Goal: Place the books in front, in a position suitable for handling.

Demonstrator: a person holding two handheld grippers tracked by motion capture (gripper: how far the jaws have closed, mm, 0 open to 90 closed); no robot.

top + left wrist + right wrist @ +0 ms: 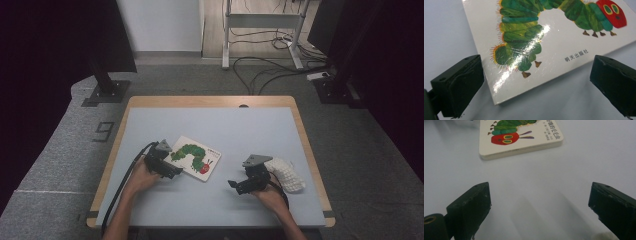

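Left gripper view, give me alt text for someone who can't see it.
A glossy white picture book with a green caterpillar and red head lies flat on the pale blue table. The left gripper is open, its black jaws standing apart on either side of the book's near corner, not gripping it.

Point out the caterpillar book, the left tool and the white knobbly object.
caterpillar book (pixel 196 157): high view, middle of its cover.
left tool (pixel 536 82): left gripper view, midway between its open jaws.
white knobbly object (pixel 287 174): high view, its middle.

White glossy caterpillar board book (pixel 554 47) cropped by top edge in both gripper views, its near corner under left gripper (pixel 167 169), small cover print unreadable
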